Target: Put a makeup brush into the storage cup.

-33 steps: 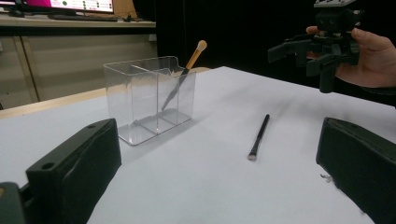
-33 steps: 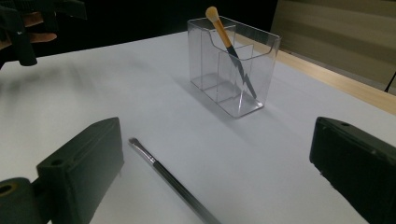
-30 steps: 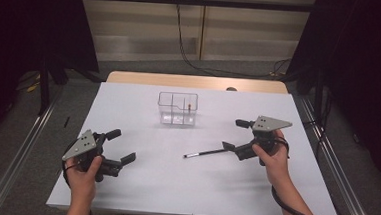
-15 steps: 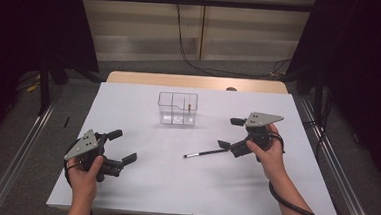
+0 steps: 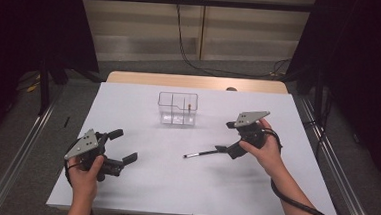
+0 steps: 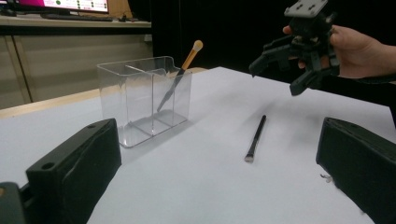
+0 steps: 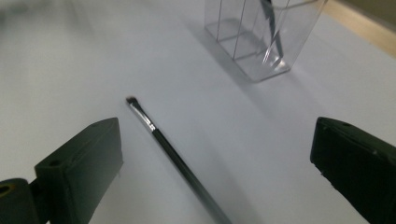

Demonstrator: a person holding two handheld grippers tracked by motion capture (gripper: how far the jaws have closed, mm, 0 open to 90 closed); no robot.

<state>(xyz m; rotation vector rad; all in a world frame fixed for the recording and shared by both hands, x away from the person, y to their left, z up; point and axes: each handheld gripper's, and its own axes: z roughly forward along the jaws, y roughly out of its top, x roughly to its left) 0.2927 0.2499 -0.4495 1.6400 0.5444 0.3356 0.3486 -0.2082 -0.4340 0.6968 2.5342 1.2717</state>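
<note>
A thin black brush point(image 5: 200, 153) point(image 6: 256, 138) point(image 7: 163, 142) lies flat on the white table point(image 5: 183, 187), bristle end toward the left. My right gripper point(image 5: 224, 136) point(image 6: 276, 76) point(image 7: 215, 172) hovers open just above the brush's handle end, with the handle running between its jaws. A clear divided box point(image 5: 178, 108) point(image 6: 144, 100) point(image 7: 261, 37) stands upright at mid-back. A tan-tipped brush point(image 5: 189, 107) point(image 6: 180, 77) leans in its right compartment. My left gripper point(image 5: 122, 145) point(image 6: 217, 186) rests open near the front left, pointing toward the box, with nothing between its jaws.
A wooden strip point(image 5: 195, 82) borders the table's far edge. Metal rails point(image 5: 21, 142) run along both sides on the floor. Cables point(image 5: 293, 204) trail from each gripper along the forearms.
My right gripper has moved left and slightly away from the person, closing in over the black brush's handle. The left gripper has stayed in place.
</note>
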